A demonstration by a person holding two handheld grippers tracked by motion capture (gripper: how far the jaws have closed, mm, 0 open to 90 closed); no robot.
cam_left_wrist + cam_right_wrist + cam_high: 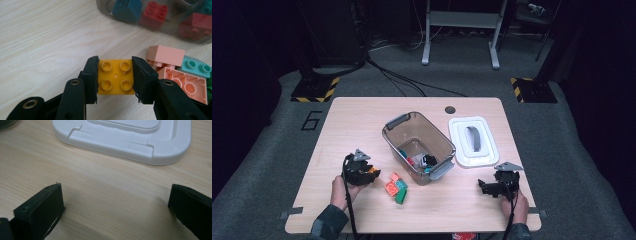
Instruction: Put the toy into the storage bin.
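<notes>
Your left claw [115, 77] is clamped on the yellow brick [115, 78], right claw [115, 205] apart and idle; several bricks already binned [443, 142], a few left on the bench [362, 120].

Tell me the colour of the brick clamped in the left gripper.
Yellow-orange: the brick shows best in the left gripper view, pinched between the left gripper pads.

Evenly lit table [362, 120] amid dark surroundings; soft shadows, mild blur, slightly grainy high view.
</notes>
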